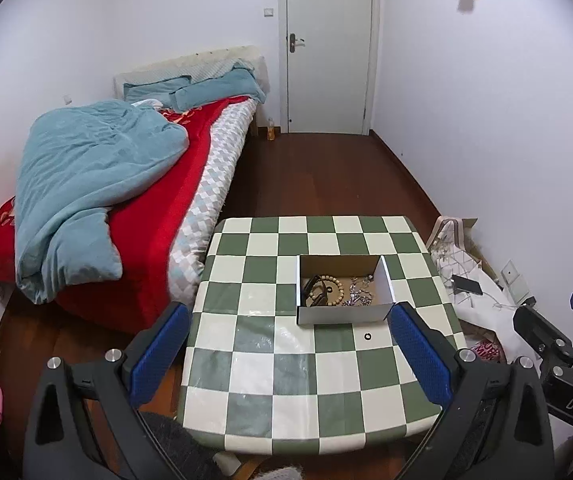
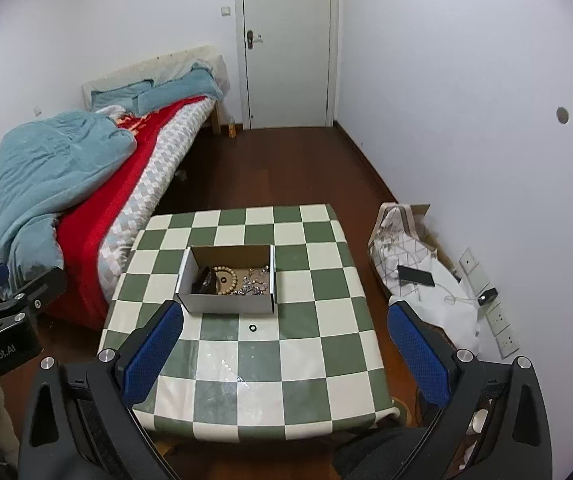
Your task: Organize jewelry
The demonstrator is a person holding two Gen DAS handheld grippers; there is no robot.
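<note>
Green-and-cream checkered table point(image 1: 246, 360) carries my open cardboard box point(image 1: 342, 314) of beaded bracelets point(image 1: 336, 286); one small black ring point(image 1: 367, 336) lies just before it. Both my left gripper point(image 1: 290, 354) and right gripper point(image 2: 286, 354) gape wide, empty.

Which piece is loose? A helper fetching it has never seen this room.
On the green-and-white checked table, find the open cardboard box. Just in front of it lies a small black ring, alone on the cloth, unlike the beads and chains inside.

Checkered table point(image 2: 326, 280), open cardboard box point(image 2: 228, 304) holding bead bracelet point(image 2: 226, 276), small black ring point(image 2: 253, 327) just before it
</note>
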